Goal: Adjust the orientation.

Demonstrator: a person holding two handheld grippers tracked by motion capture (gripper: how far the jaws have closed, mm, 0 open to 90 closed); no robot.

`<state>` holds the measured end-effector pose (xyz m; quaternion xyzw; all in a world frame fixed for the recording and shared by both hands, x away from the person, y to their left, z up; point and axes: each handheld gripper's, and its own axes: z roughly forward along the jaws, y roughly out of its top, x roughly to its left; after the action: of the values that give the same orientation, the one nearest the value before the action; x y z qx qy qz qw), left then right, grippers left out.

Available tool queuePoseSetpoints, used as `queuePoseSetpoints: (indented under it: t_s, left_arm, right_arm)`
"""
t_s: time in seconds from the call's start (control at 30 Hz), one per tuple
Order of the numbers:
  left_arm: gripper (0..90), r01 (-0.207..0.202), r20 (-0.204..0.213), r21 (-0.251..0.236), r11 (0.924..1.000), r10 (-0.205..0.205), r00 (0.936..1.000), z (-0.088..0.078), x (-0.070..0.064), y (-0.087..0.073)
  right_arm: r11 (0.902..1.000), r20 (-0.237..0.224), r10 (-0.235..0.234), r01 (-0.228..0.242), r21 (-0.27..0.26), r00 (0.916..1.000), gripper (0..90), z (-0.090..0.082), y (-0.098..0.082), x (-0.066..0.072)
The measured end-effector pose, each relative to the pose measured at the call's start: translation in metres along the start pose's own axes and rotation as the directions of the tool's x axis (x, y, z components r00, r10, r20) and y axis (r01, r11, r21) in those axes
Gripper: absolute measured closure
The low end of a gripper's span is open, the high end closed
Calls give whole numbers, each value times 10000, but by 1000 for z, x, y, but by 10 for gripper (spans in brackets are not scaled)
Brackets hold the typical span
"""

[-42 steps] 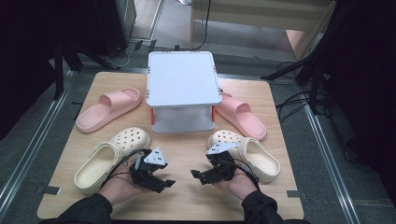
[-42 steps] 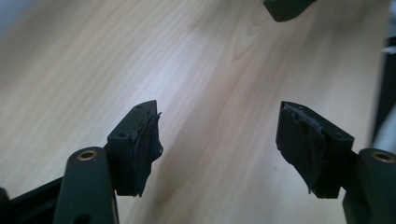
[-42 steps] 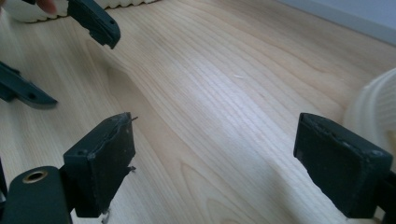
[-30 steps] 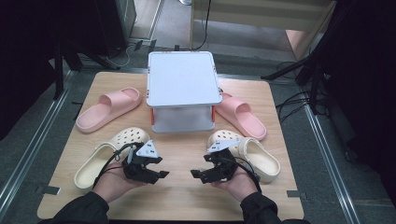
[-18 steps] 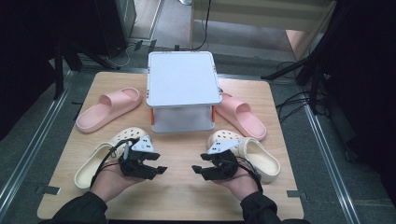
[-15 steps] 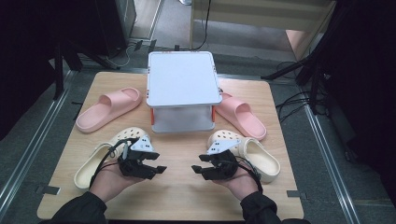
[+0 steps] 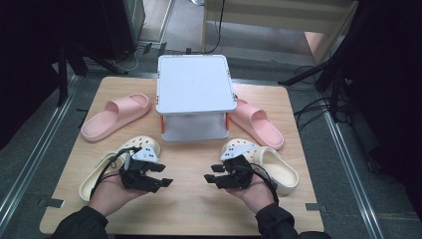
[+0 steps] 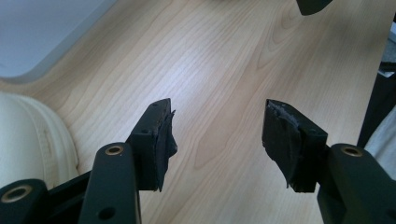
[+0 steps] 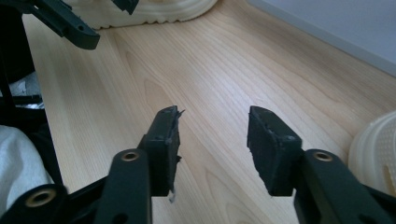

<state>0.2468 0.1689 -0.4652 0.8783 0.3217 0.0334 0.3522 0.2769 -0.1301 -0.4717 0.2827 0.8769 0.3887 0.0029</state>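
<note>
Item: pair of cream clogs, moulded foam by the look of them, perforated uppers with heel straps. Left clog [image 7: 117,162] lies on the wooden surface [image 7: 194,209] at the near left, toe toward the white box [image 7: 195,99]; right clog [image 7: 268,164] lies at the near right, mirrored. Judged light, springy and slightly grippy, not fragile; the walls should give under pressure and recover, so a firm pinch is likely safe. Best holds, by judgement: the raised rim of the foot opening or the heel strap, where a thin edge fits between the jaws; the broad rounded toe looks too wide and smooth for a sure hold. Accompanying: a pair of pink slides, one [image 7: 115,115] at the far left and one [image 7: 256,122] at the far right beside the box, which stands at the middle of the far half on a white base with orange corner posts. Left gripper [image 7: 161,175] rests in the person's left hand just beside the left clog, pointing inward; its jaws stand spread with only bare wood between them, and the clog's cream side [image 8: 32,140] shows at the edge of the left gripper view. Right gripper [image 7: 210,176] sits just beside the right clog, facing the left one; its jaws have just been closing partway yet stand apart, pinching nothing, bare wood between them.
</note>
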Motion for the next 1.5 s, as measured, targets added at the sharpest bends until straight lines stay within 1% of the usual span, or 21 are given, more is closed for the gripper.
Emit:
queuePoseSetpoints:
  t_s: [0.13, 0.23, 0.3, 0.33, 0.37, 0.43, 0.47, 0.57, 0.67, 0.77, 0.97, 1.07, 1.1, 1.13, 1.2, 1.27, 1.3, 1.33, 1.37, 1.43, 1.5]
  left_arm:
    - [473, 289, -10, 178, 9994, -289, 9996, -4, 3, -3]
    - [479, 374, -123, 187, 9991, -372, 9992, -9, 3, -6]
    - [480, 611, -208, 139, 9980, -608, 9979, -15, 6, -11]
    - [481, 611, -208, 139, 9980, -608, 9979, -15, 6, -11]
    - [481, 720, -248, 116, 9973, -717, 9971, -18, 7, -13]
    - [480, 862, -381, 112, 9962, -857, 9956, -23, 10, -17]
    - [480, 888, -410, 146, 9959, -882, 9953, -25, 11, -19]
    - [482, 1116, -607, 138, 9937, -1106, 9920, -32, 14, -24]
    - [481, 1202, -777, 146, 9926, -1187, 9899, -39, 14, -28]
    - [482, 1331, -1005, 67, 9911, -1318, 9862, -49, 14, -34]
    - [484, 1733, -1407, -92, 9848, -1729, 9748, -67, 19, -47]
    - [486, 1982, -1601, -222, 9799, -1992, 9668, -72, 24, -54]
    - [486, 2213, -1682, -370, 9745, -2244, 9599, -73, 29, -58]
    - [485, 2213, -1682, -370, 9745, -2244, 9599, -73, 29, -58]
    - [482, 2451, -1759, -412, 9686, -2485, 9525, -71, 35, -63]
    - [476, 2517, -1924, -310, 9673, -2529, 9482, -67, 39, -66]
    - [477, 2611, -1989, -247, 9650, -2607, 9447, -64, 41, -66]
    - [481, 2671, -1997, -220, 9634, -2660, 9430, -62, 43, -66]
    - [485, 2717, -1963, -212, 9622, -2704, 9425, -59, 45, -66]
    - [497, 2702, -1901, -83, 9628, -2668, 9448, -51, 49, -65]
    - [521, 2754, -1881, -20, 9613, -2708, 9441, -46, 53, -64]
  right_arm:
    - [10000, -369, 39, -38, 45, 9993, 548, 4, 3, 0]
    - [9999, -457, -73, 77, 90, 9989, 530, 7, 5, 1]
    - [10000, -535, -31, 32, 25, 9986, 513, 9, 8, 1]
    - [10000, -535, -31, 32, 25, 9986, 513, 9, 8, 1]
    - [10000, -550, -68, 69, 22, 9985, 535, 9, 9, 1]
    - [9994, -600, -343, 346, 36, 9976, 579, 9, 11, 2]
    - [9988, -526, -491, 495, 68, 9974, 591, 10, 11, 2]
    - [9984, -564, -548, 556, 134, 9969, 591, 12, 14, 3]
    - [9978, -587, -610, 625, 231, 9964, 577, 15, 15, 2]
    - [9975, -605, -576, 599, 367, 9965, 556, 19, 18, 2]
    - [9972, -686, -622, 648, 371, 9957, 550, 22, 22, 1]
    - [9969, -711, -650, 679, 385, 9953, 548, 24, 23, 1]
    - [9970, -715, -633, 663, 408, 9954, 547, 25, 24, 1]
    - [9970, -715, -633, 663, 408, 9954, 547, 25, 24, 1]
    - [9967, -699, -643, 675, 449, 9955, 545, 26, 24, 1]
    - [9968, -692, -598, 632, 480, 9958, 541, 26, 24, 1]
    - [9968, -690, -592, 627, 505, 9959, 539, 27, 24, 1]
    - [9968, -697, -567, 604, 531, 9960, 538, 27, 24, 1]
    - [9967, -682, -557, 595, 553, 9961, 536, 27, 24, 0]
    - [9966, -676, -572, 609, 551, 9961, 536, 27, 24, 0]
    - [9966, -668, -571, 609, 562, 9961, 535, 28, 24, 0]
